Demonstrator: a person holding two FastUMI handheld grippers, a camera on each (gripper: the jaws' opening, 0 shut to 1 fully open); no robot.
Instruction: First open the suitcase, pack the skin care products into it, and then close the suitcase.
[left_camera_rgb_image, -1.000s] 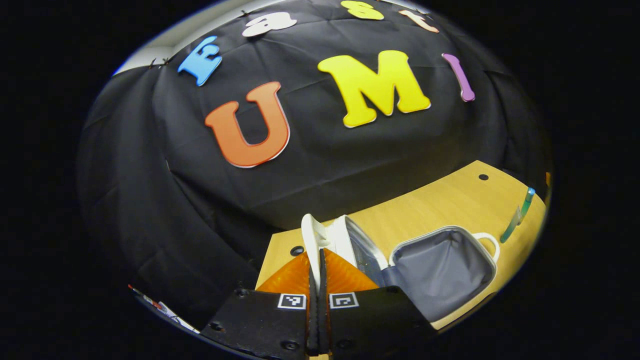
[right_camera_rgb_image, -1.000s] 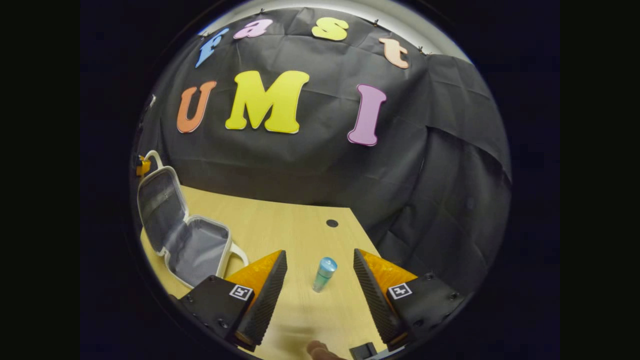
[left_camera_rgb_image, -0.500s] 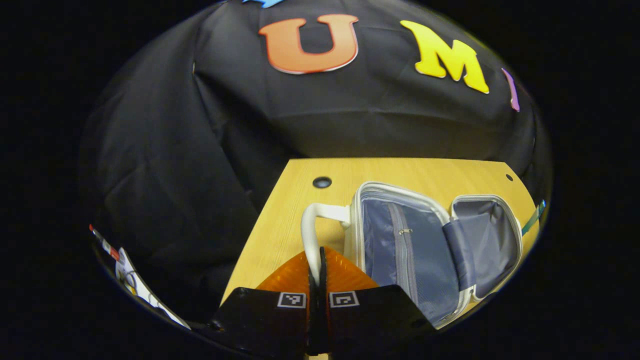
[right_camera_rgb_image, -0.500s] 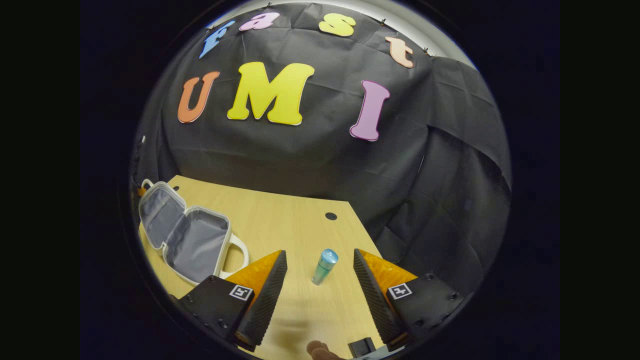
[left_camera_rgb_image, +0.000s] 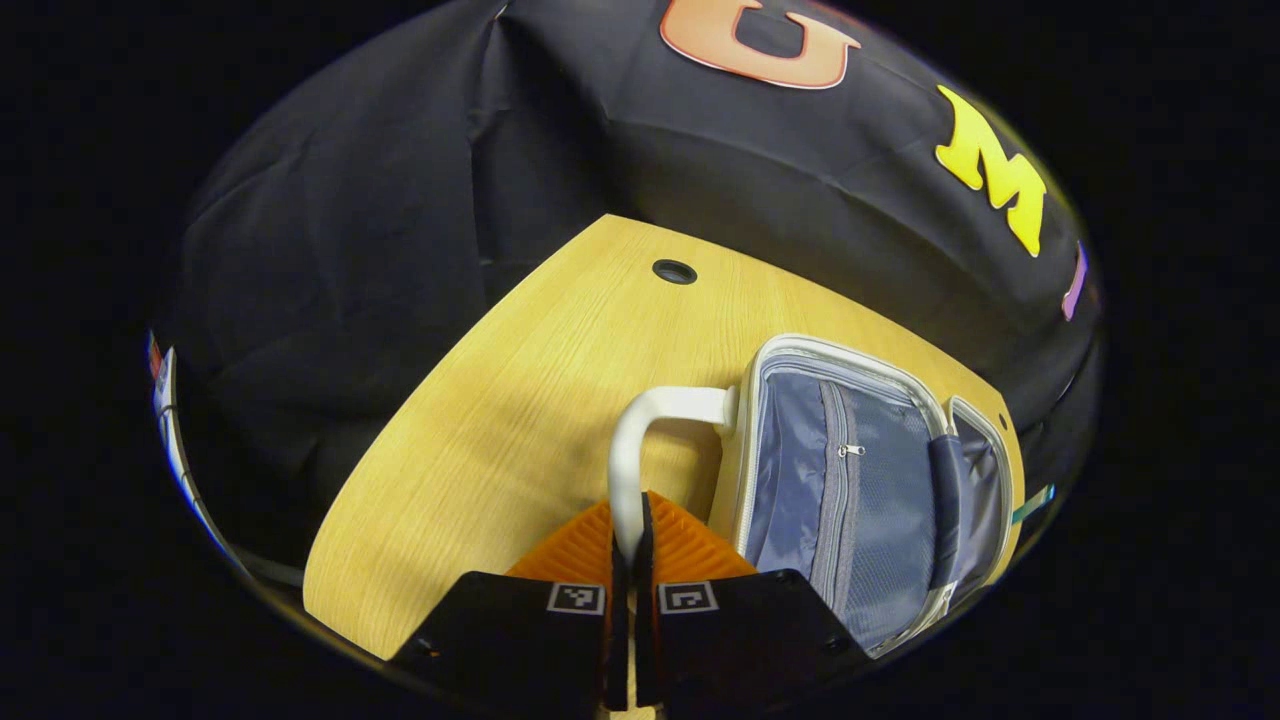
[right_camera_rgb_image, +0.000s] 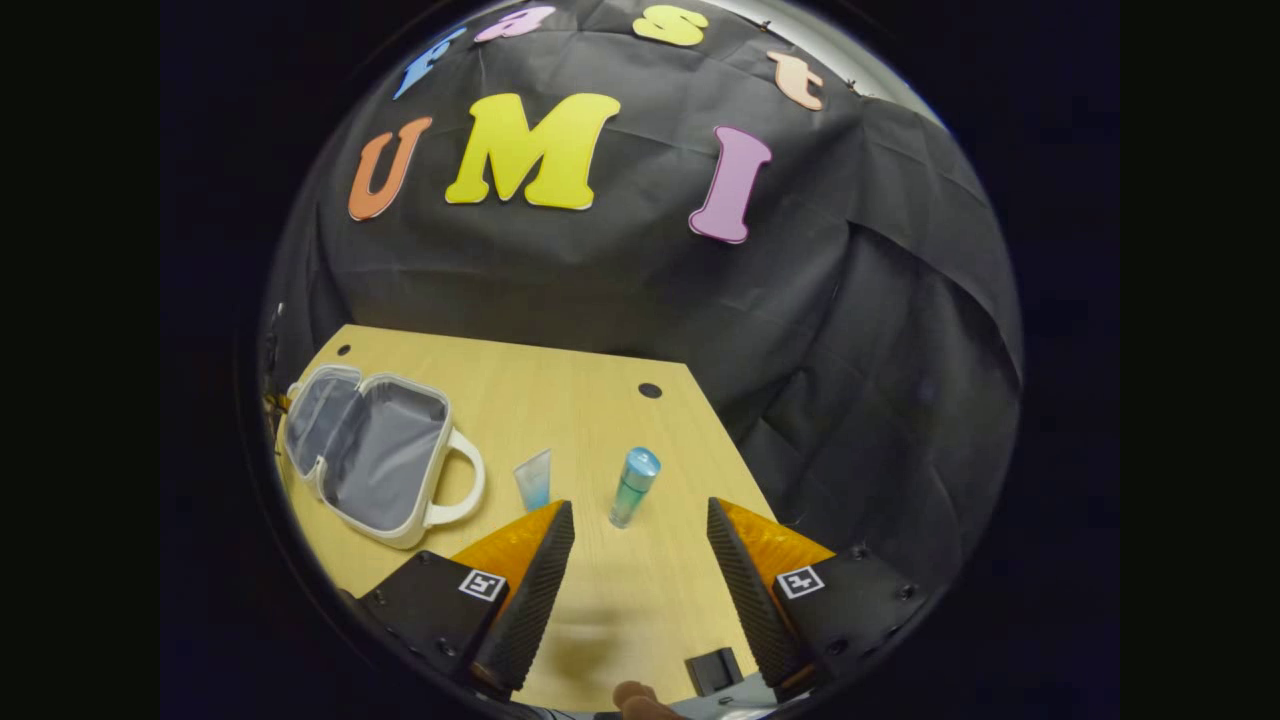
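Note:
A small white suitcase (left_camera_rgb_image: 860, 480) lies open on the wooden table, its grey-blue lining and a zipped inner pocket facing up. My left gripper (left_camera_rgb_image: 630, 535) is shut on the white handle (left_camera_rgb_image: 640, 440) of the near half. In the right gripper view the same open suitcase (right_camera_rgb_image: 365, 450) lies flat at the far left. A teal bottle with a blue cap (right_camera_rgb_image: 633, 486) stands just ahead of my right gripper (right_camera_rgb_image: 640, 540), which is open and empty. A small blue tube (right_camera_rgb_image: 533, 480) stands left of the bottle.
The wooden table (right_camera_rgb_image: 560, 400) ends at an angled edge on the right, with the black cloth wall behind. Cable holes (left_camera_rgb_image: 674, 271) (right_camera_rgb_image: 650, 390) mark the tabletop. A small black block (right_camera_rgb_image: 712, 670) lies at the near edge.
The left gripper has lowered the suitcase half by its handle until it lies flat and fully open. The right gripper has drawn back, so the bottle is farther ahead and the blue tube has come into view.

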